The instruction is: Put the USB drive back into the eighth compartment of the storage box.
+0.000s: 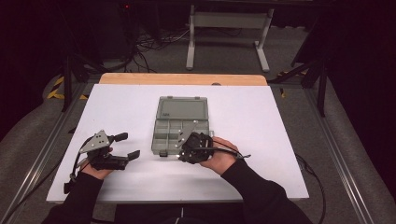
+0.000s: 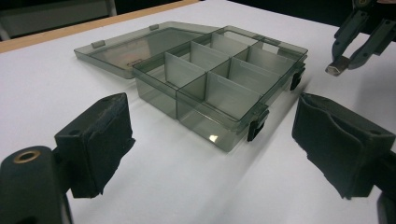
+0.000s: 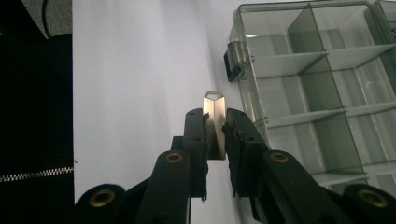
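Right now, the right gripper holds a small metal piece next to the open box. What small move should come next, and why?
Probably carry the small metal piece sideways until it hangs over one compartment of the box, then lower it. The right gripper is shut on the piece just outside the box's latch side, the lid lies open, and the compartments look empty.

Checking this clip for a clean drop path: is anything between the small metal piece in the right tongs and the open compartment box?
Nothing visible blocks it. The right tongs grip the small metal piece beside the compartment box, whose lid lies folded back flat, leaving the visible compartments open on top and empty. The left tongs sit open, apart from the box.
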`<action>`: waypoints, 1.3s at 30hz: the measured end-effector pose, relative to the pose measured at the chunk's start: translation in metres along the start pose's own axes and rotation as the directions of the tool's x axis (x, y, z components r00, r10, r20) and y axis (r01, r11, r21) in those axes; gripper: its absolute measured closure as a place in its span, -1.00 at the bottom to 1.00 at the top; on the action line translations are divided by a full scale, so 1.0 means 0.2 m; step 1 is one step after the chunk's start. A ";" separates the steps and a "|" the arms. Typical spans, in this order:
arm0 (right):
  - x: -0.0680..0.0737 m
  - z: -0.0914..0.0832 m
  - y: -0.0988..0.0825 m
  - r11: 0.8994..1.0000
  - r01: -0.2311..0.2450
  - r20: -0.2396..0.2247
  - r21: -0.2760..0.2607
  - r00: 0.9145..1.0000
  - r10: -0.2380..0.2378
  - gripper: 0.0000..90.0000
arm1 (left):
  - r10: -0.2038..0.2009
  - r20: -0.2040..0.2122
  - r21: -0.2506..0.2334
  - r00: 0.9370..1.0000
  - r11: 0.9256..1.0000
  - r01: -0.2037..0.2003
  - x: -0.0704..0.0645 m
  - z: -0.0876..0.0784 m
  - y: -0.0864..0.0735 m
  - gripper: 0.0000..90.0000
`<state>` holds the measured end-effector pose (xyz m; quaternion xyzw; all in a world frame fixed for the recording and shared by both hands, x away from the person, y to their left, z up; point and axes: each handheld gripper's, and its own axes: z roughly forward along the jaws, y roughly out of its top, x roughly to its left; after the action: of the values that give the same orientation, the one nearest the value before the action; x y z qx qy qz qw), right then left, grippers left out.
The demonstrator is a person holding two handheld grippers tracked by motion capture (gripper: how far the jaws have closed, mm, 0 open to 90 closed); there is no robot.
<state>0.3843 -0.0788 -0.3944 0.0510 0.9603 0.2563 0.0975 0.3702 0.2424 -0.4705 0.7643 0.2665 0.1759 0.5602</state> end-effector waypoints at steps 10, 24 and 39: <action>-0.05 -0.05 -0.05 0.999 -0.038 0.032 -0.007 0.999 0.039 0.76 | 0.000 0.000 0.000 1.000 1.000 0.000 0.00 0.00 0.00 -0.71; -0.14 -0.12 -0.13 0.994 -0.108 0.074 -0.013 0.991 0.109 0.76 | -0.007 0.002 0.005 1.000 1.000 0.007 0.00 0.00 0.00 -0.71; -0.21 -0.11 -0.19 0.986 -0.166 0.104 0.010 0.981 0.164 0.76 | 0.000 0.001 0.007 1.000 1.000 0.000 0.00 0.00 0.00 -0.71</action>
<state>0.4183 -0.1281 -0.3887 0.1446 0.9488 0.2515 0.1246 0.3706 0.2418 -0.4709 0.7665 0.2669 0.1746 0.5575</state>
